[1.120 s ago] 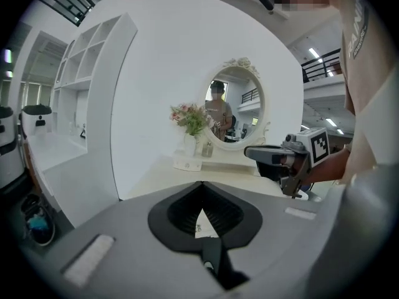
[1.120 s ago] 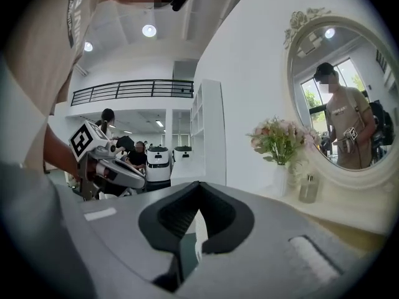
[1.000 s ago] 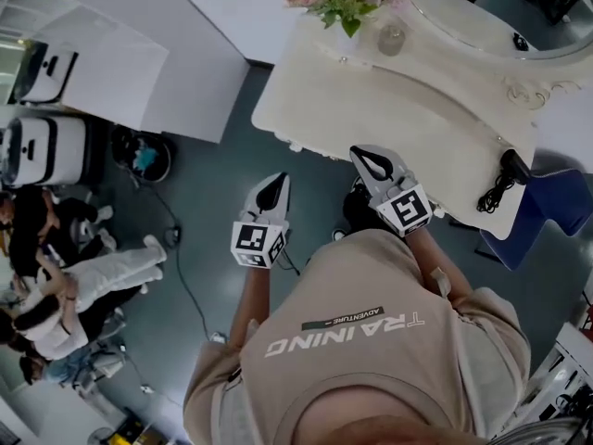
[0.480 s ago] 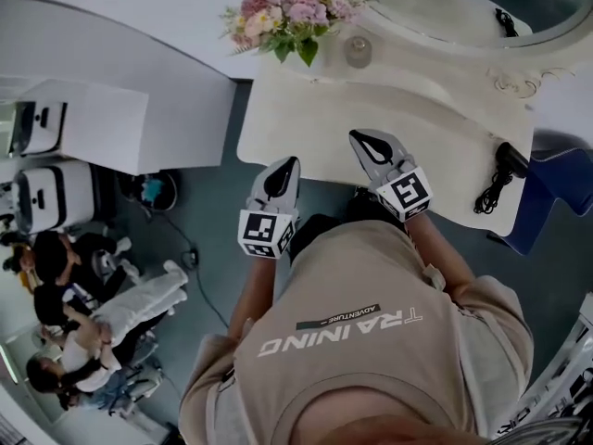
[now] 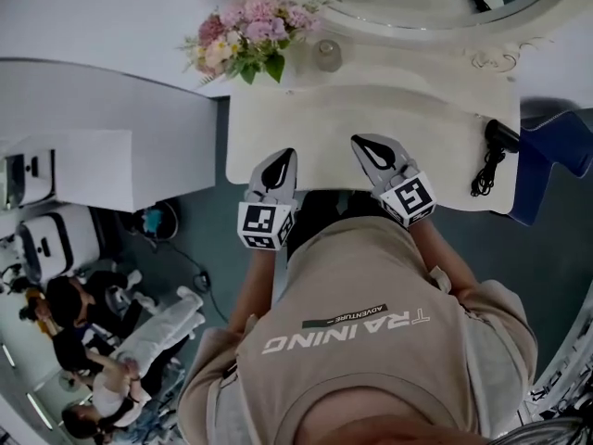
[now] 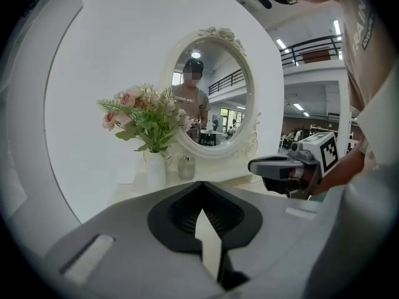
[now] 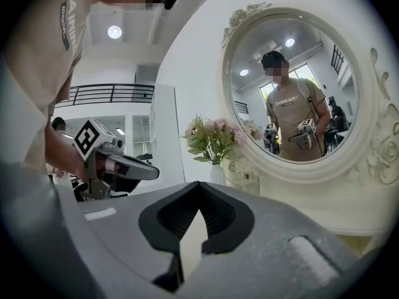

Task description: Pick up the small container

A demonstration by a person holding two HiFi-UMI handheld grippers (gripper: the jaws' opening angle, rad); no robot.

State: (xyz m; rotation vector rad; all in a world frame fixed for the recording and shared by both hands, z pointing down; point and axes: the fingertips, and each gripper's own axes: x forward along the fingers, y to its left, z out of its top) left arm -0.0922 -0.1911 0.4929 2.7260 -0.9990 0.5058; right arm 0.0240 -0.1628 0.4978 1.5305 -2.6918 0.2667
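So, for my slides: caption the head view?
Left gripper and right gripper, shut, over the vanity; small container stands beside flowers.

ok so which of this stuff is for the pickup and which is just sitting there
For the job: small jar, left gripper, right gripper, both shut and empty.
Just lying about: flowers, mirror, hair dryer, table.

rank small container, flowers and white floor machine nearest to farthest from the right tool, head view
1. small container, ahead at the back of the table
2. flowers, back left
3. white machine, far left, off the table
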